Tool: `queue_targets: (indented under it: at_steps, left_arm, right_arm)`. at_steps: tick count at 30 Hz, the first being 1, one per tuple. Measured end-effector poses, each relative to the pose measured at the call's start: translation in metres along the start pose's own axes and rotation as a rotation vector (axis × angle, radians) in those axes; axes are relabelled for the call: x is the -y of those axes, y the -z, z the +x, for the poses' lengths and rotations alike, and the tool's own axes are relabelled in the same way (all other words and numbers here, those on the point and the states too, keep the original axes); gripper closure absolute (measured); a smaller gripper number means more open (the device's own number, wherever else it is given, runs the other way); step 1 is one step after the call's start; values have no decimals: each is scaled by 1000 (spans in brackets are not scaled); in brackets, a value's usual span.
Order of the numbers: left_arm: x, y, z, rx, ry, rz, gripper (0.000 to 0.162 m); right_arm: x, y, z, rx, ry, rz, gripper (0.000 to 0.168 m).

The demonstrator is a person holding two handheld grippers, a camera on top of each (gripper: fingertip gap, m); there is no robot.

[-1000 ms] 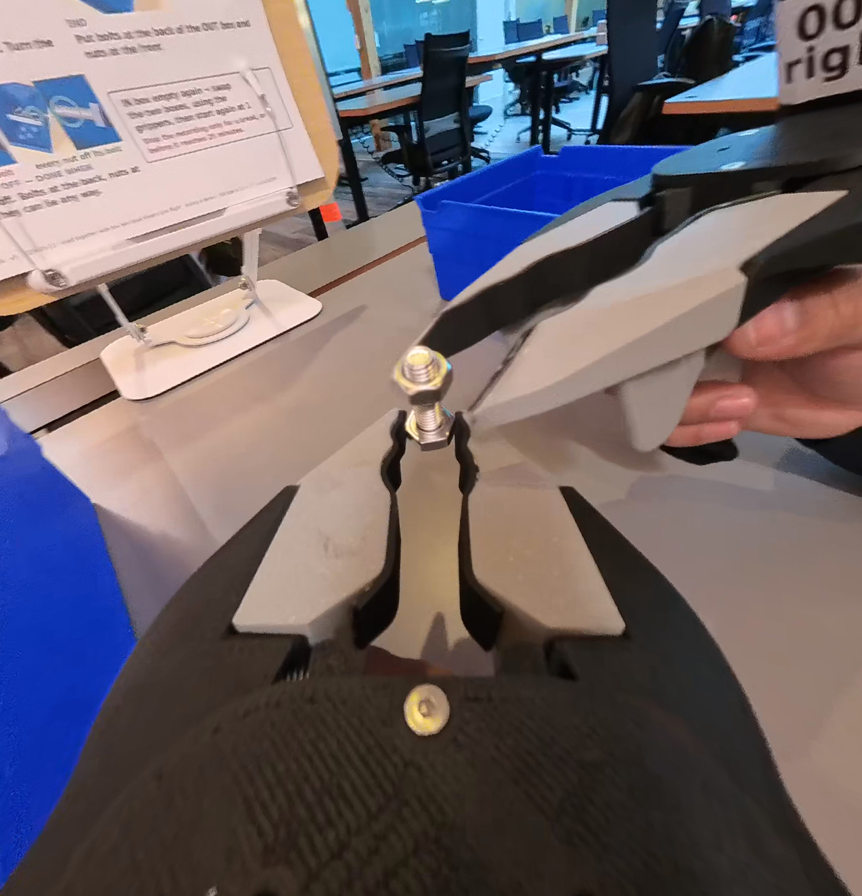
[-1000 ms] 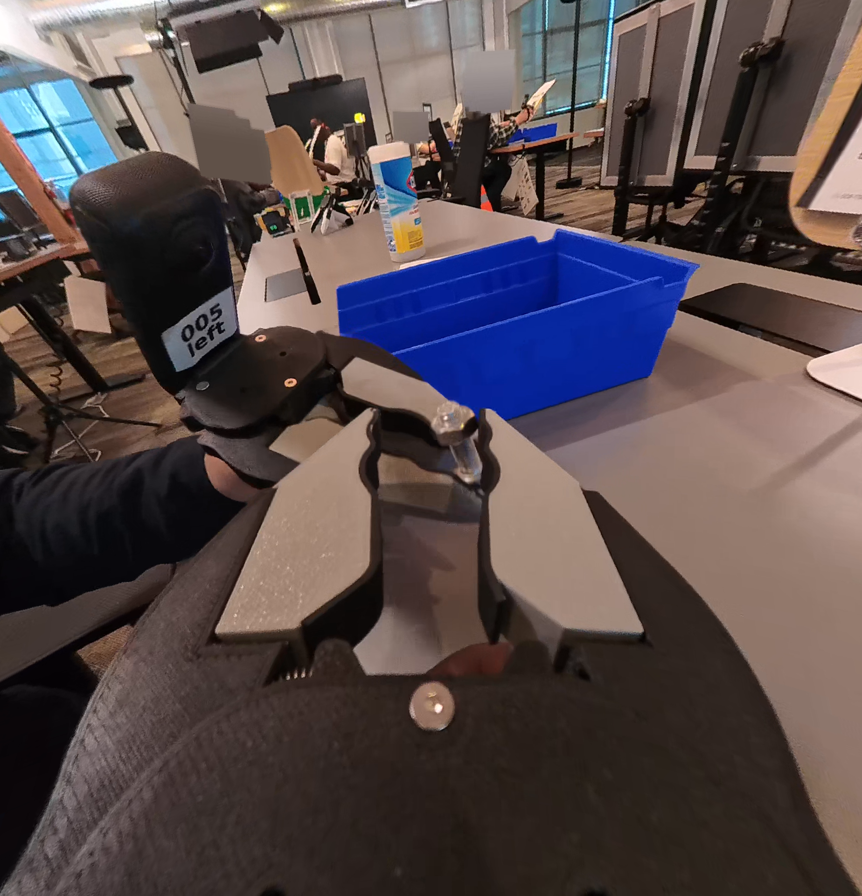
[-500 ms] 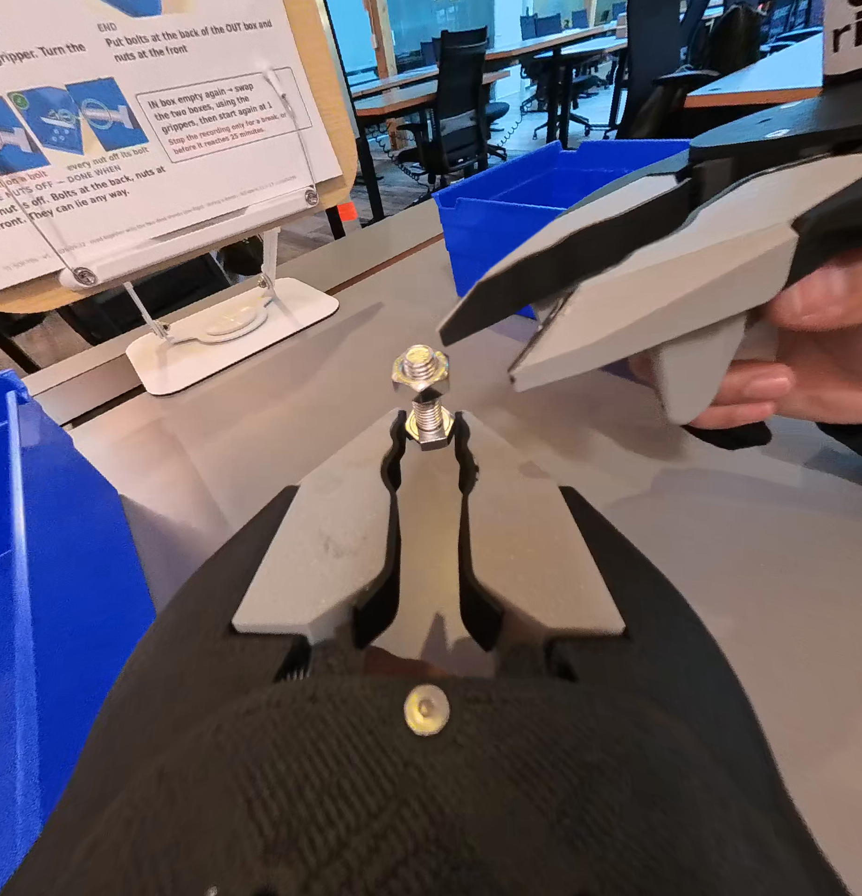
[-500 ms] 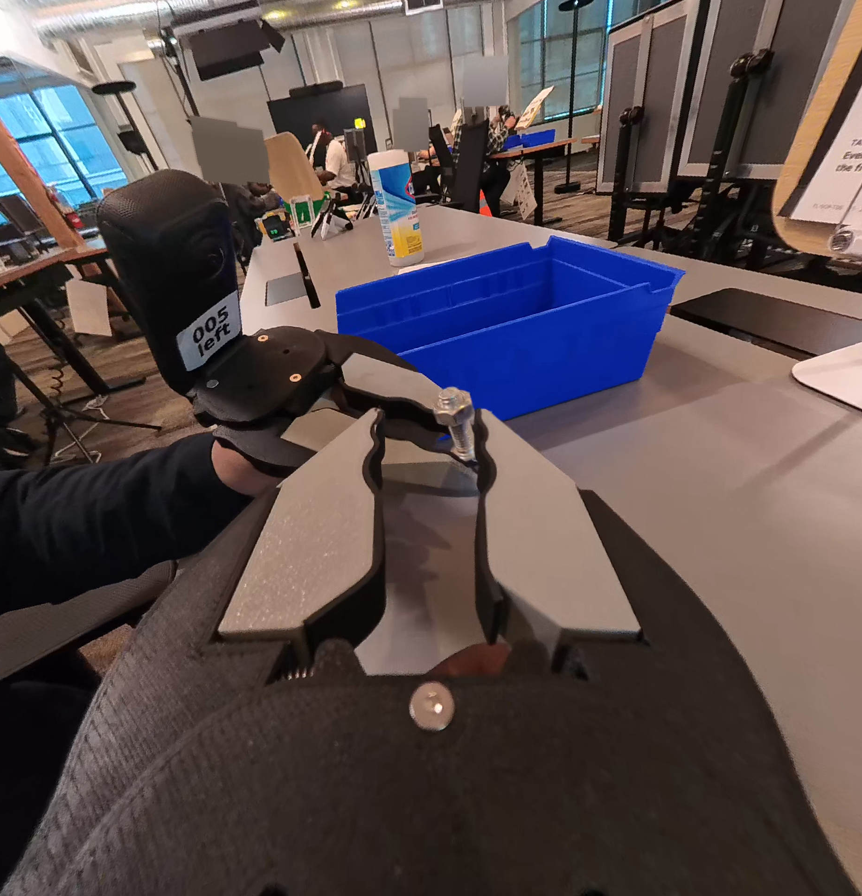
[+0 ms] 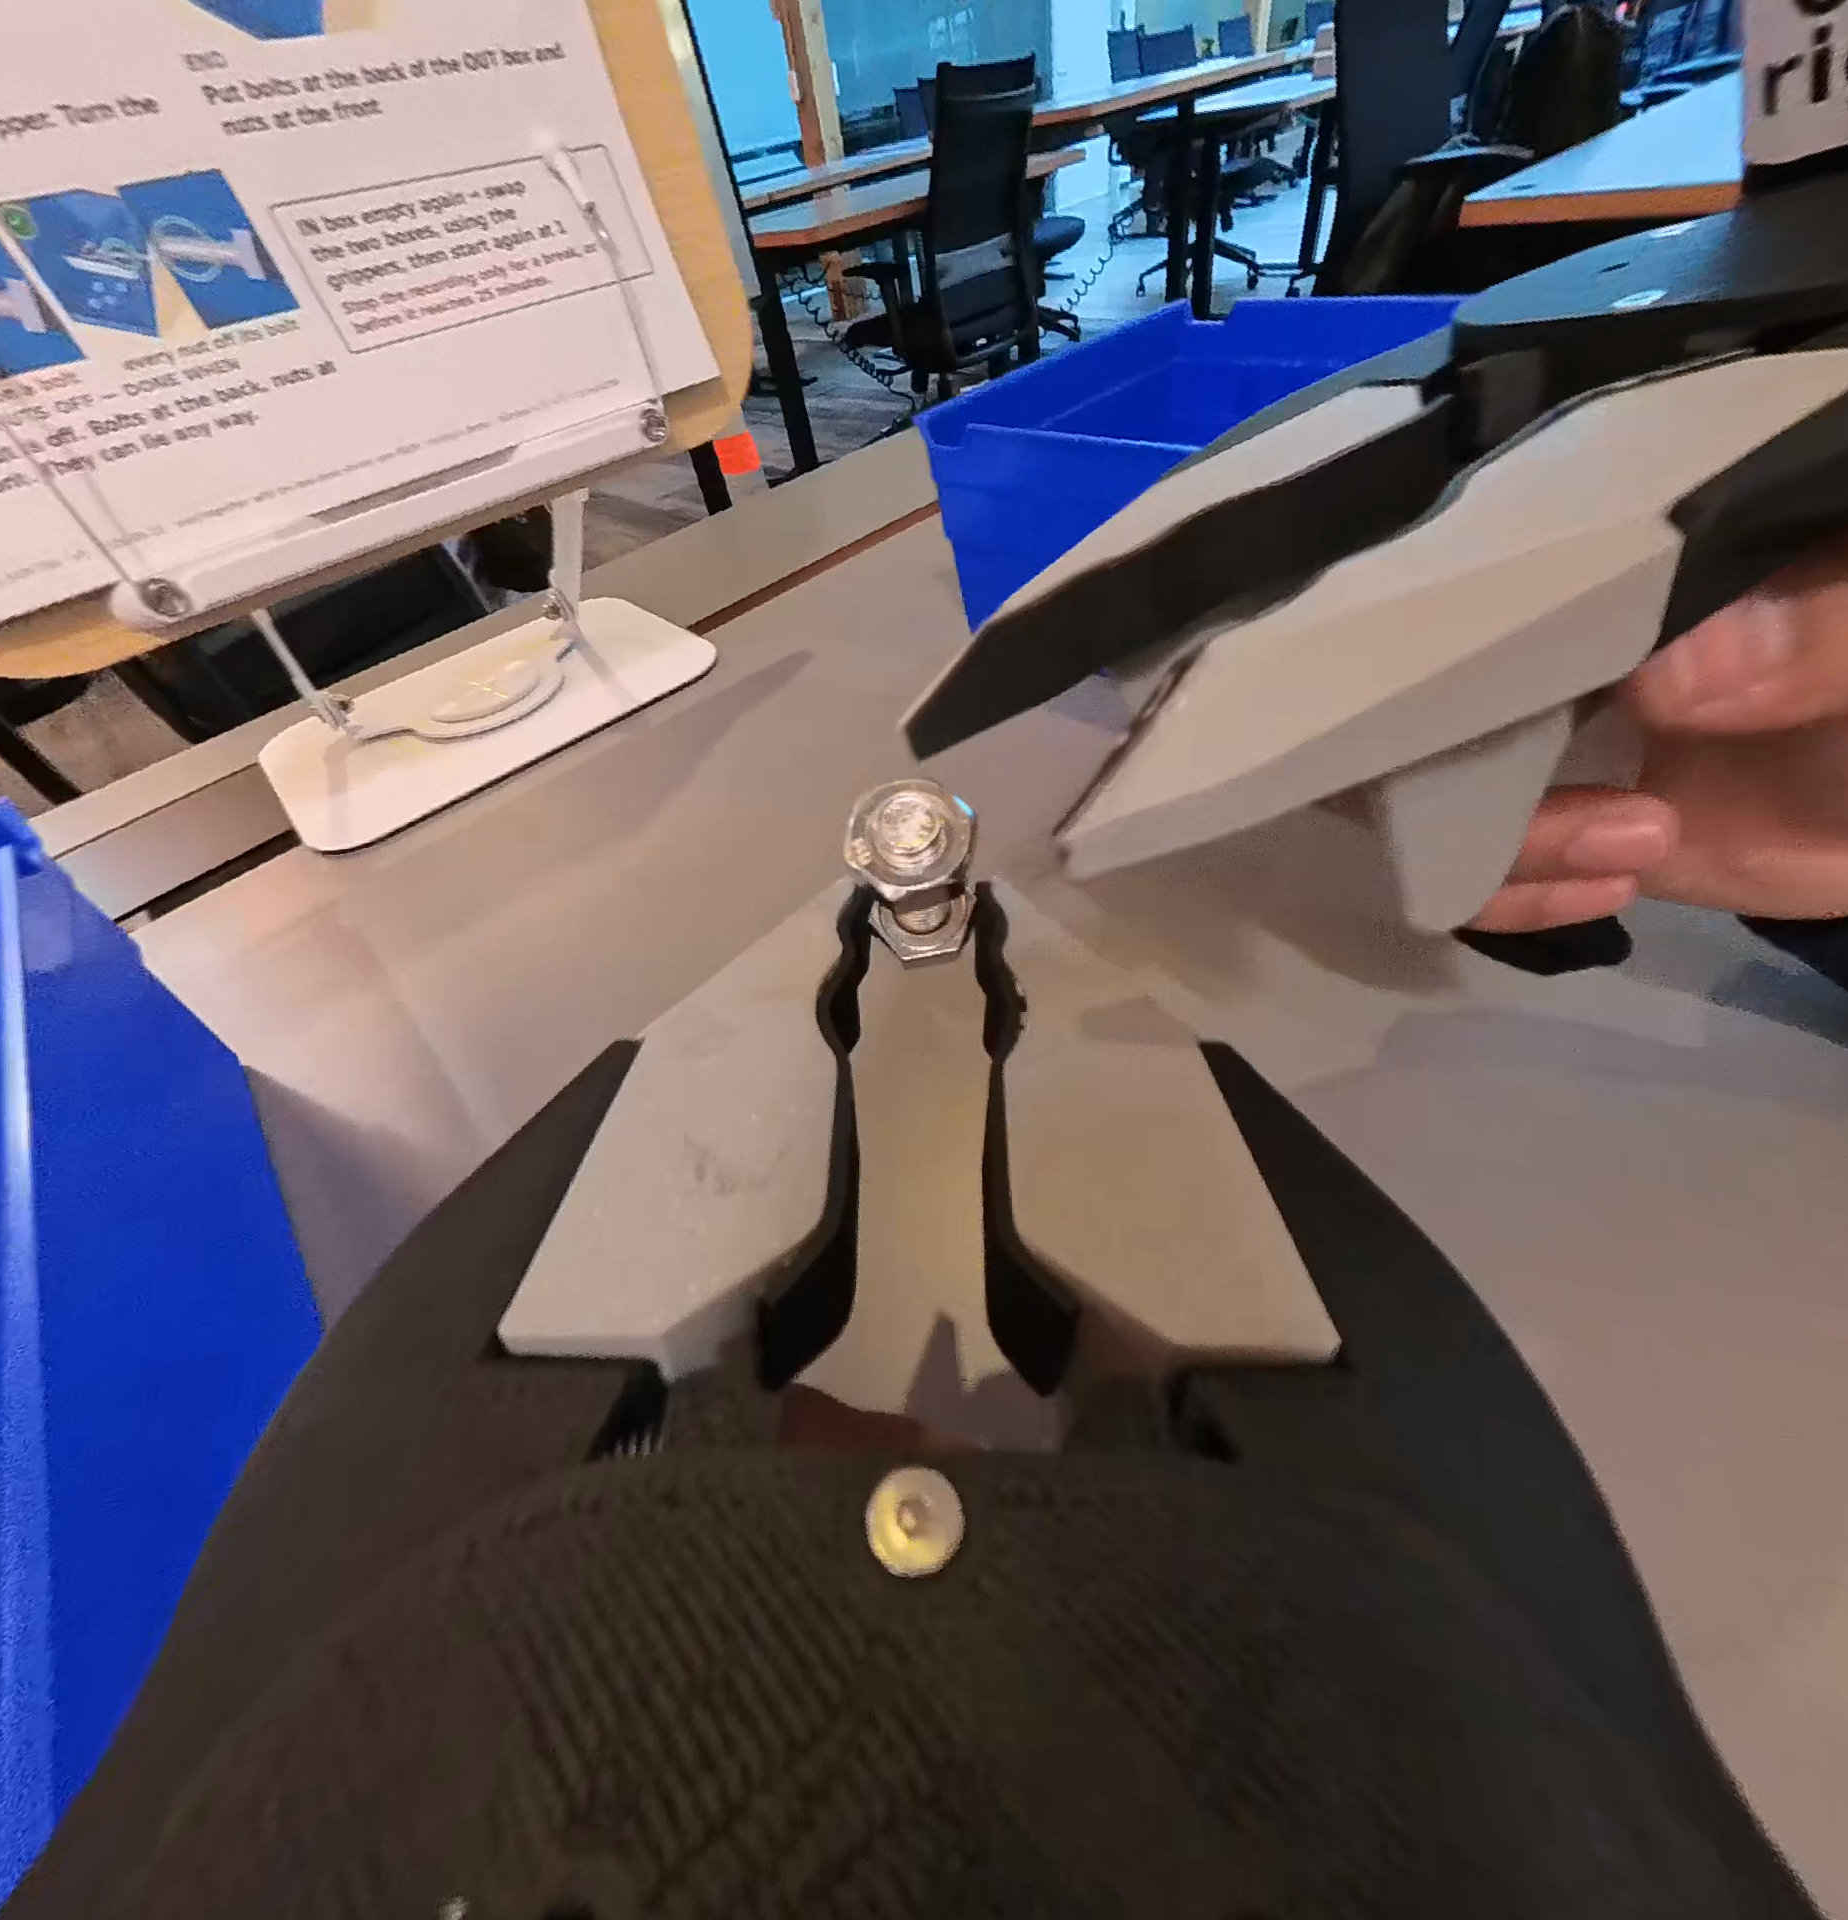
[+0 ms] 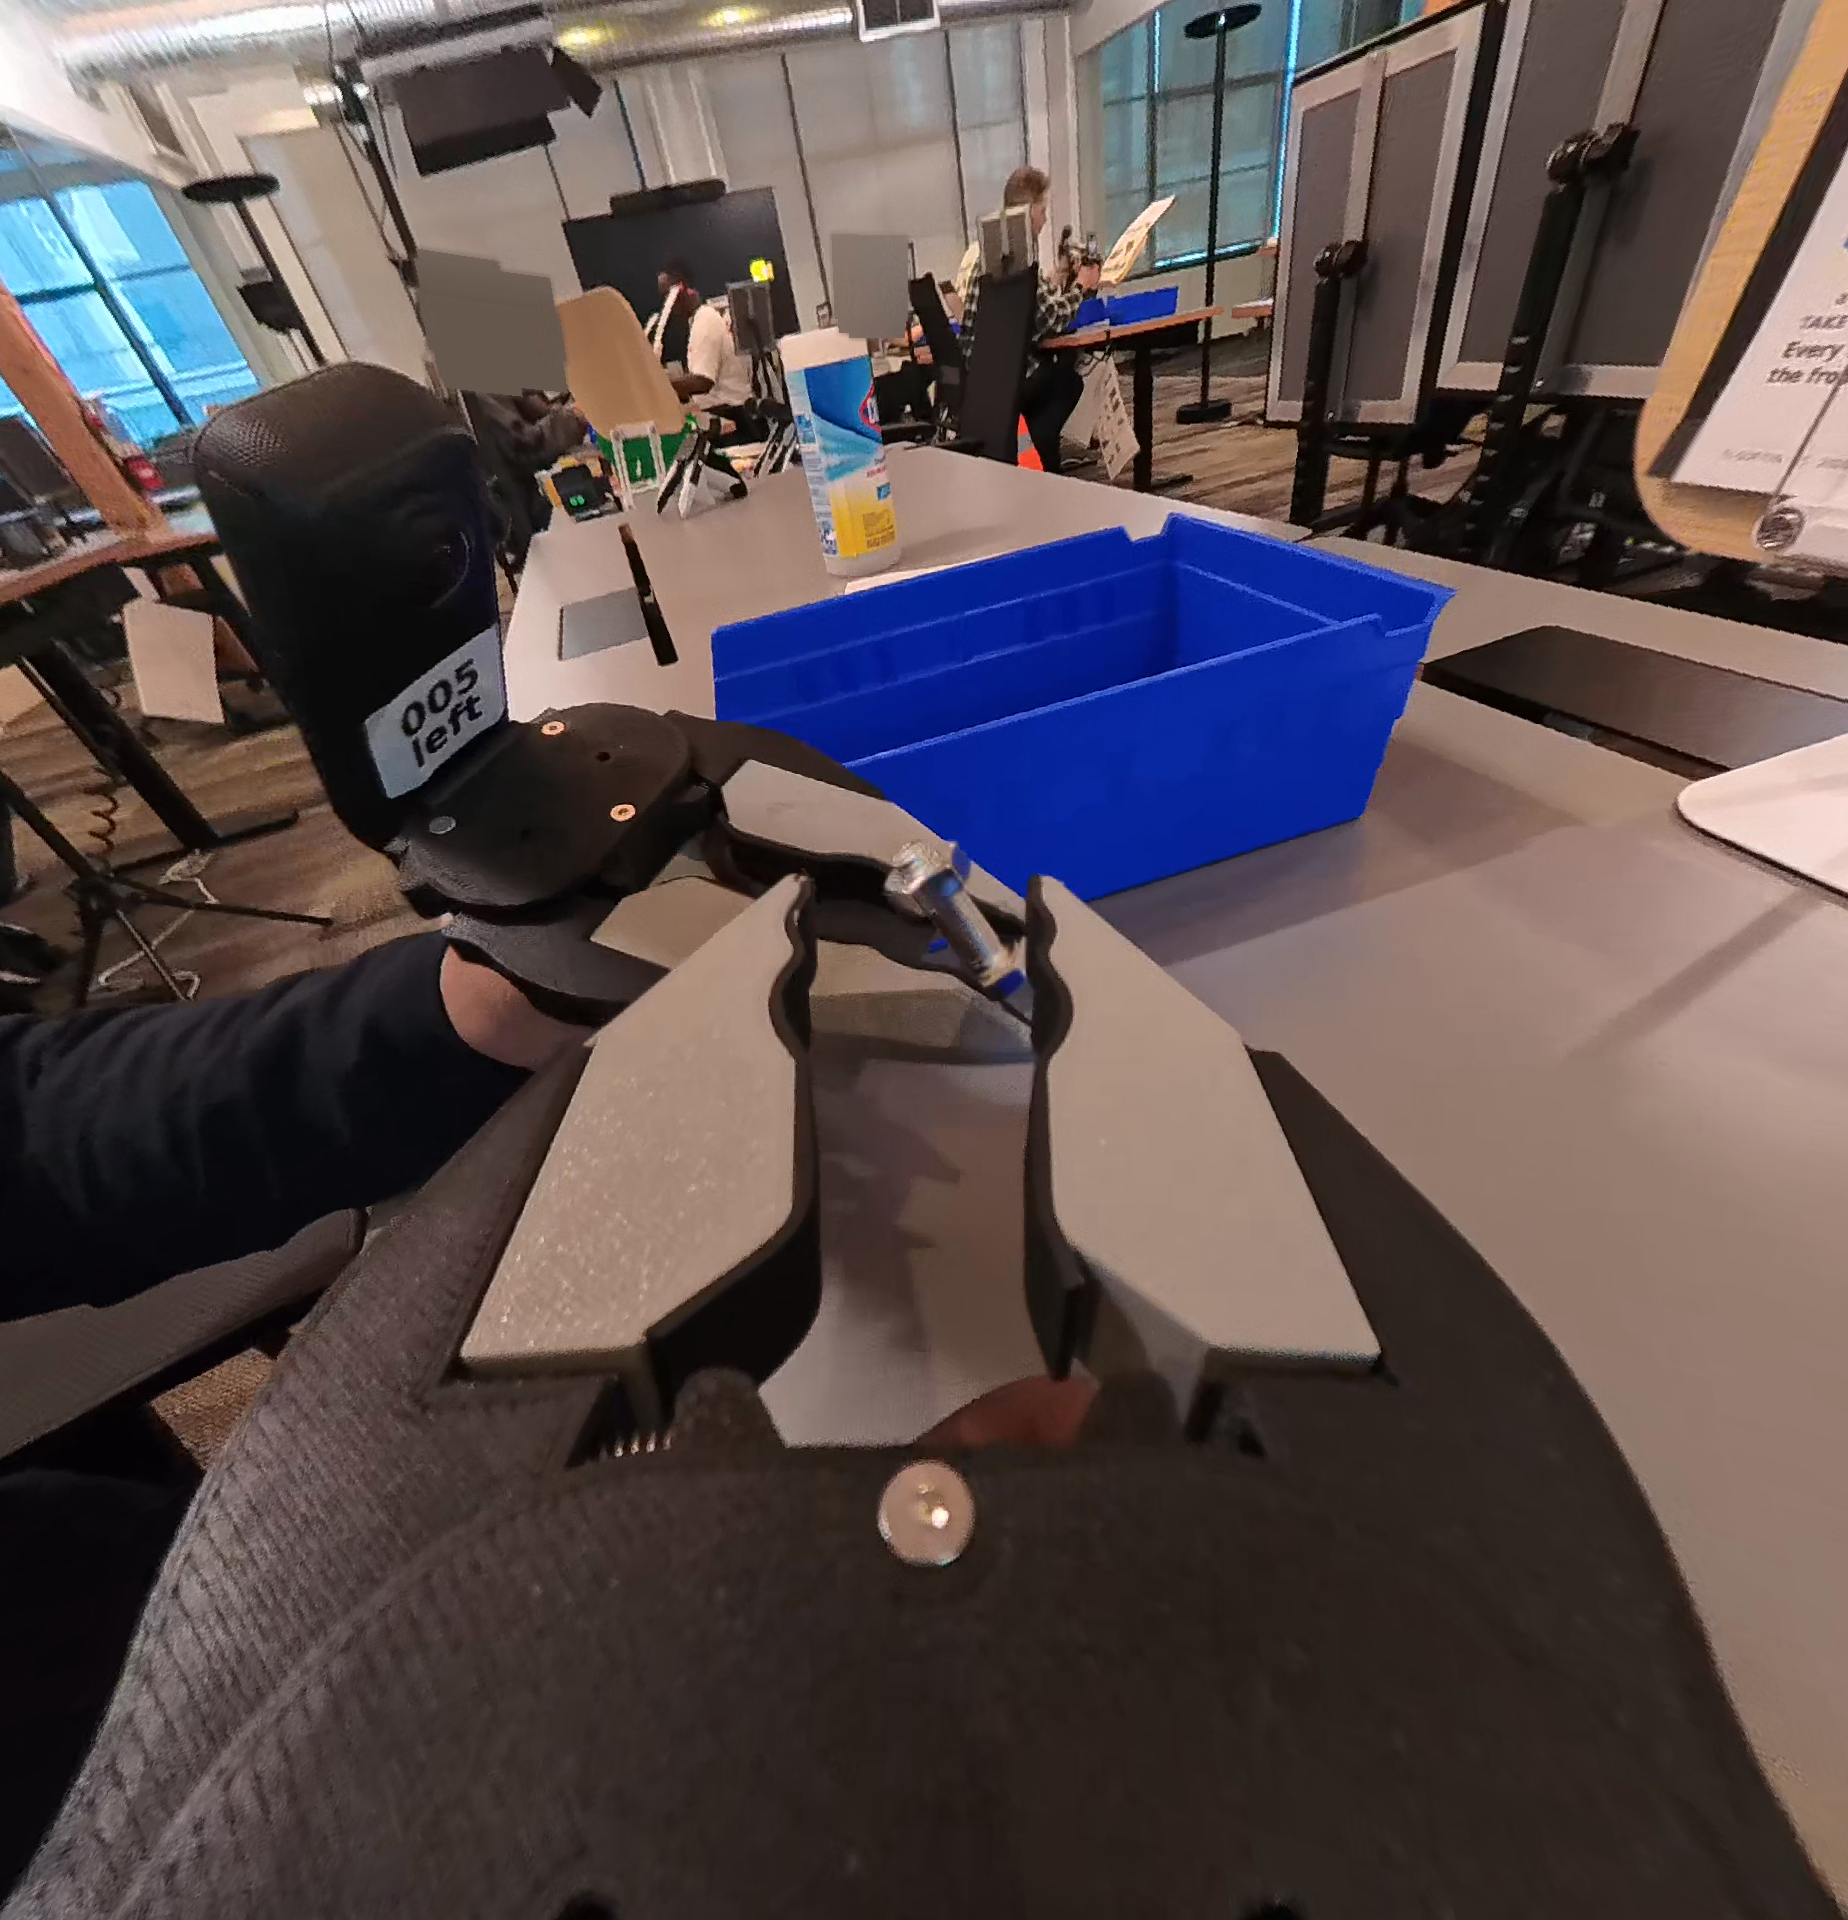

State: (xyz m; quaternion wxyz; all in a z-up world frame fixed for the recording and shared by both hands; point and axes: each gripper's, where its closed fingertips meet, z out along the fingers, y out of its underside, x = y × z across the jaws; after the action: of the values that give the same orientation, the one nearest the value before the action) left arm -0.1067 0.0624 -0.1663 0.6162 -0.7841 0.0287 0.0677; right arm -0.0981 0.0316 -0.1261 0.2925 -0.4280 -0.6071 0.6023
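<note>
Grey table [image 5: 1522, 1195], left tool [image 5: 915, 935] clenched on bolt [image 5: 909, 873], right tool [image 6: 920, 935] released just beside it

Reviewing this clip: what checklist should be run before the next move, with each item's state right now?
1. Left gripper shut on bolt: ok.
2. Nut on the bolt's free end: ok.
3. Right gripper open: ok.
4. Right gripper around the nut: not ok, its tips sit beside it, apart.
5. Firmness of the left grip: cannot tell.
6. Blue bin clear of both grippers: ok.
</note>
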Motion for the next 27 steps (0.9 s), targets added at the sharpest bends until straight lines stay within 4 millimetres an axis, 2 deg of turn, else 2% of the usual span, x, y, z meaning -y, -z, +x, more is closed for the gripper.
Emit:
queue_targets:
  at_steps: [4,11,16,20,24,27]
  left_arm:
    - [0,1,-3,8,2,1,145]
    - [1,-3,15,-35,-47,-5,145]
    - [-2,-2,10,-30,-34,-15,145]
    - [-4,-2,7,-28,-23,-25,145]
    - [-8,-4,11,-30,-45,-47,145]
    - [-8,-5,14,-31,-68,-50,145]
  right_arm:
    - [-2,0,-2,16,2,-10,132]
    - [-13,-17,-13,29,39,-48,131]
    - [-6,-5,-3,-28,93,-33,135]
    - [1,5,4,-107,251,-37,142]
    - [-11,-4,-2,-107,325,-98,137]
    - [-21,-10,8,-177,334,-158,146]
